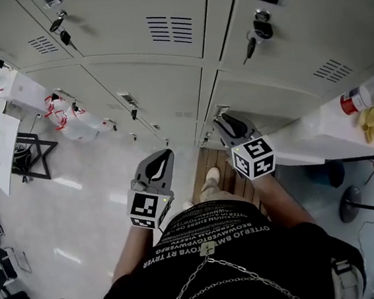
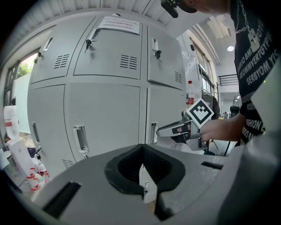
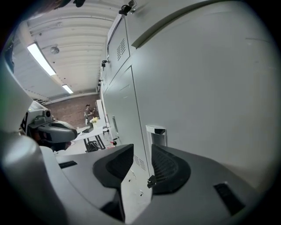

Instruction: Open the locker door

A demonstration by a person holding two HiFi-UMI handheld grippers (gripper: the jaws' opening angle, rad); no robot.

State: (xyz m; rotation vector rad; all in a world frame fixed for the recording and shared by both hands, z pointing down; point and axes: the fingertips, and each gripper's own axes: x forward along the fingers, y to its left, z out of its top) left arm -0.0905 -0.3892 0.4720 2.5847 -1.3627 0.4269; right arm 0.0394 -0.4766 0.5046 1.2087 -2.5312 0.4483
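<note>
Big grey bank of lockers (image 1: 153, 82) fills the wall, and the one that matters is the lower-row locker door (image 1: 281, 99), closed flush with its neighbours, just right of the vertical seam. The person stands square to it. A white table (image 1: 331, 133) sits close on the right, and that looks like trouble: the pull is at the door's left edge, so it probably swings right, toward the table. The right gripper (image 1: 224, 123) is up at the door with its claw spread and nothing pinched, pads clear of the metal. In the right gripper view the recessed handle (image 3: 156, 133) stands just ahead of the gap. The left gripper (image 1: 166, 155) hangs back from the lockers, claw pressed together and empty. The step in hand looks like lining up on that pull, and here's the worry: the lip is narrow, smooth steel, so a bite that lands beside the recess, or only on its edge, could skid off once the pull starts. A pull angled across the door instead of straight out would do the same. There's a small latch (image 3: 150, 180) low by the seam. Whether this door is locked can't be told, and if it is, a tug just strips the grip.
</note>
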